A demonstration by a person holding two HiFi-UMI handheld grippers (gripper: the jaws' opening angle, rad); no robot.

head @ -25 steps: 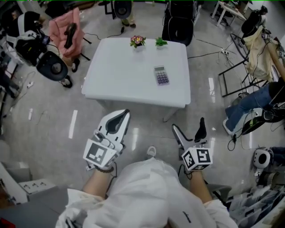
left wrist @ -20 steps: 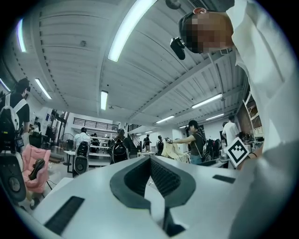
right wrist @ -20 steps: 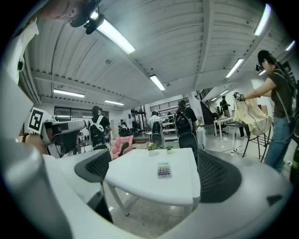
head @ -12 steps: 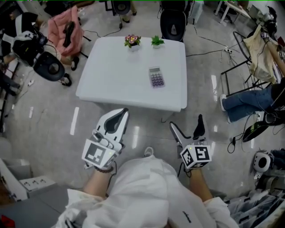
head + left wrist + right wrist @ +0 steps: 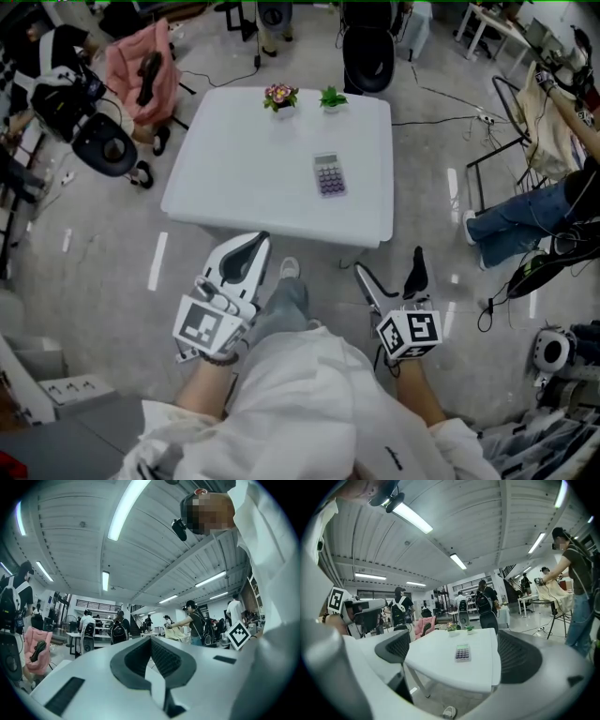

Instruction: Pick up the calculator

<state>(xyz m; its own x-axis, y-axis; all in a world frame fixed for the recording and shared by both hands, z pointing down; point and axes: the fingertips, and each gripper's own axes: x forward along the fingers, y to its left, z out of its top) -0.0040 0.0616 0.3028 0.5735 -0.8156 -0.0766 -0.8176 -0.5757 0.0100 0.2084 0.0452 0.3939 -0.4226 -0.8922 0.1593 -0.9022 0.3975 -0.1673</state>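
The calculator (image 5: 329, 175) lies on the white table (image 5: 234, 192), well ahead of both grippers; left gripper (image 5: 247, 249) has jaws pressed together, right gripper (image 5: 390, 269) spread wide, empty

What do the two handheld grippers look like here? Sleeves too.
Left gripper and right gripper: white moulded shells, dark ribbed pads, each with a marker cube of black-and-white squares. No cables visible. The person wears a white top, with sleeves ending short of the wrists.
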